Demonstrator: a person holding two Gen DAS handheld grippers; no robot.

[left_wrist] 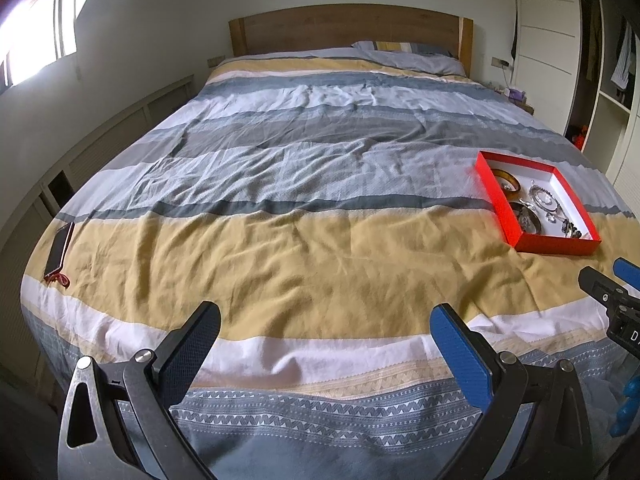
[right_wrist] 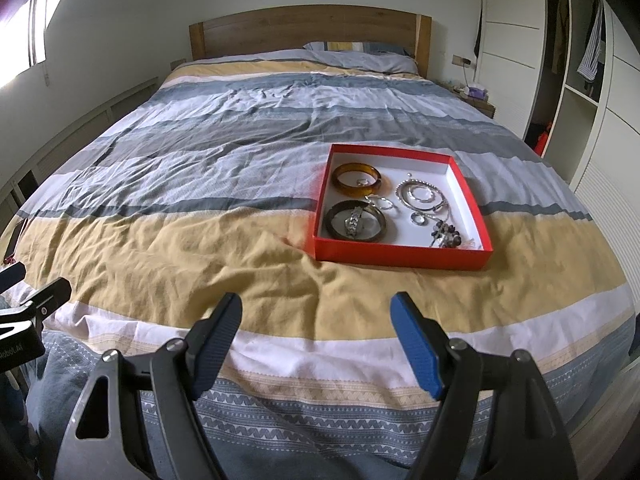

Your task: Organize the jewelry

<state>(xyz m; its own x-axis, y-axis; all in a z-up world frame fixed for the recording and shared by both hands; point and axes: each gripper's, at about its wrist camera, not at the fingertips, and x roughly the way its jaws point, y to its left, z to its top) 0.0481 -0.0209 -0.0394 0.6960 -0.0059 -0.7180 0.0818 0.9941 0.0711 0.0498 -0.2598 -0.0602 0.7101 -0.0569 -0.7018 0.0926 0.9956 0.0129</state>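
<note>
A red box [right_wrist: 402, 258] is seen lying open on the striped bedspread [right_wrist: 200, 248], toward the bed's right edge and near its foot. All the jewelry in view is held inside it: an amber bangle [right_wrist: 357, 179] at the far left corner, a dark bangle [right_wrist: 355, 220] with a metal watch [right_wrist: 353, 221] laid across it at the near left corner, silver chains and rings [right_wrist: 420, 196] in the middle, a beaded piece [right_wrist: 446, 234] by the near right corner. No piece is seen loose on the cover.

Both grippers are held apart and empty at the foot edge of the bed. From the right gripper [right_wrist: 318, 340] the box lies ahead and slightly to the right — its long axis running away toward the headboard. From the left gripper [left_wrist: 325, 344] it lies far off to the right, so the right hand is judged the nearer.

Such a scene would fit either pieces awaiting sorting within the box or pieces already gathered into it.

A phone [left_wrist: 59, 250] rests by the bed's left edge.
</note>
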